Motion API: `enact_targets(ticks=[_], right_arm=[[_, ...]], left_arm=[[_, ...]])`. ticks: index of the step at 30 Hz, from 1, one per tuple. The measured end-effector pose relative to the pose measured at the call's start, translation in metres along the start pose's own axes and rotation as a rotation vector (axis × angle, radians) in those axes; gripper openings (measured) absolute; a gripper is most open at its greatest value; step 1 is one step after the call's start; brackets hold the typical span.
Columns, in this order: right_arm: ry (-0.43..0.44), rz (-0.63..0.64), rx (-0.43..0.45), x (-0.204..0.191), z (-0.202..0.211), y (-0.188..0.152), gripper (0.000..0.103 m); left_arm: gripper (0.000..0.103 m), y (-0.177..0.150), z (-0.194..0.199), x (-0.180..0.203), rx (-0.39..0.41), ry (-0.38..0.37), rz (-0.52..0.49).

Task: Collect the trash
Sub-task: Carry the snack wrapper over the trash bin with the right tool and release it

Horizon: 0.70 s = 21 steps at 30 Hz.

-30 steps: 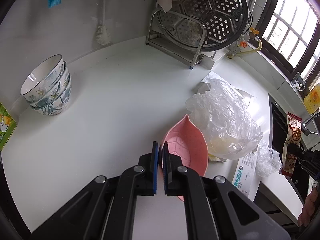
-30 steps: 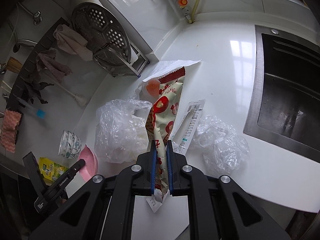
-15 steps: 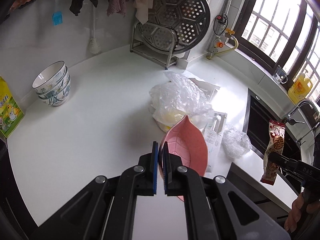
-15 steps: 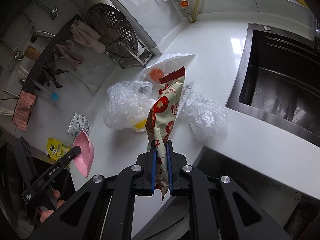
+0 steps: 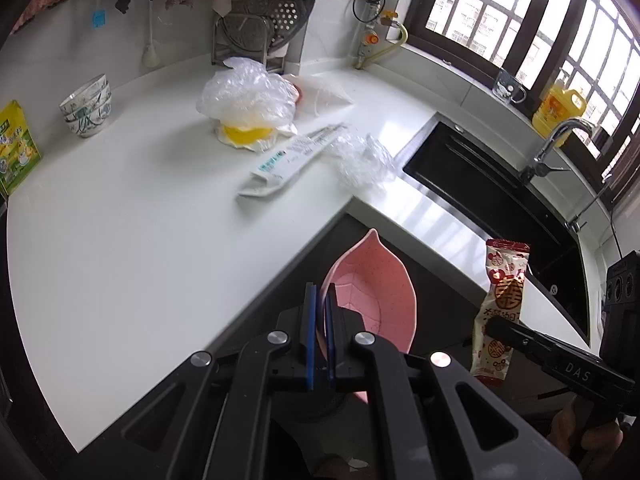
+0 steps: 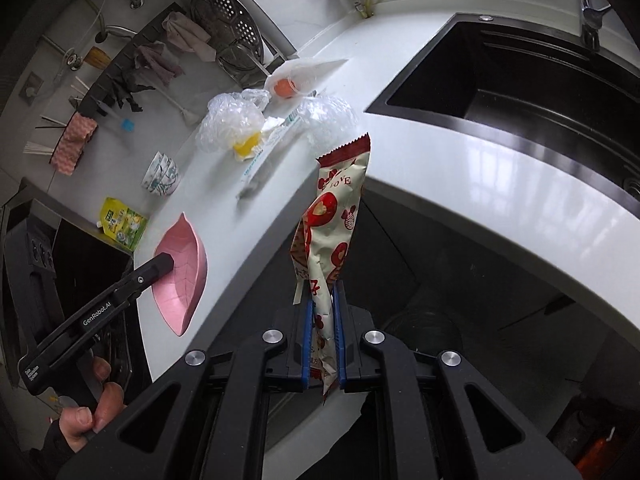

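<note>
Left tool was clamped on the rim of a pink leaf-shaped dish, held beyond the edge of the white tabletop. Right tool was closed on the lower end of a red-and-cream snack wrapper, which stood upright above its pads. Remaining trash lay on the tabletop: a crumpled clear bag, a flattened tube box and loose film beside the sink.

White L-shaped countertop, stacked bowls, crumpled plastic bags, flat paper wrapper, green packet
</note>
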State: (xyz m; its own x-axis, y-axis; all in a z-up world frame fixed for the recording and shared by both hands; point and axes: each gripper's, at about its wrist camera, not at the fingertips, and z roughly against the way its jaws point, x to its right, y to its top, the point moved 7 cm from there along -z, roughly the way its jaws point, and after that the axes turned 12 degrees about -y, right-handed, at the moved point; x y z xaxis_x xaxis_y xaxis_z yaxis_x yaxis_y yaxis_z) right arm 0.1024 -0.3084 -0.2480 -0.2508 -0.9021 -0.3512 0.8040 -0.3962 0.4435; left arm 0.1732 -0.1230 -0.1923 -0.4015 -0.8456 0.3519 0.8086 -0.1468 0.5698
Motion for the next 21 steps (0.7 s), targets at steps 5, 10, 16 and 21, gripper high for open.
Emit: enact_targets(ticks=[5,10,16,21], right_arm=[[-0.022,0.014,-0.06,0.038,-0.019,-0.047,0.009],[-0.05,-0.003,-0.125,0.073,-0.074,-0.092,0.009],[-0.06,0.041,-0.184,0.107,-0.192,-0.15,0.009],[-0.073,0.018,-0.276,0.143,-0.308,-0.206,0.009]], left_arm=[[0.005,-0.058,-0.026,0.03,-0.091,-0.006,-0.003],[0.005,-0.102,-0.075,0.028,-0.151,0.003,-0.038],[0.005,-0.167,-0.17,-0.012,-0.231,0.0,-0.089],[0.005,-0.232,-0.266,-0.063,-0.297,0.015,-0.086]])
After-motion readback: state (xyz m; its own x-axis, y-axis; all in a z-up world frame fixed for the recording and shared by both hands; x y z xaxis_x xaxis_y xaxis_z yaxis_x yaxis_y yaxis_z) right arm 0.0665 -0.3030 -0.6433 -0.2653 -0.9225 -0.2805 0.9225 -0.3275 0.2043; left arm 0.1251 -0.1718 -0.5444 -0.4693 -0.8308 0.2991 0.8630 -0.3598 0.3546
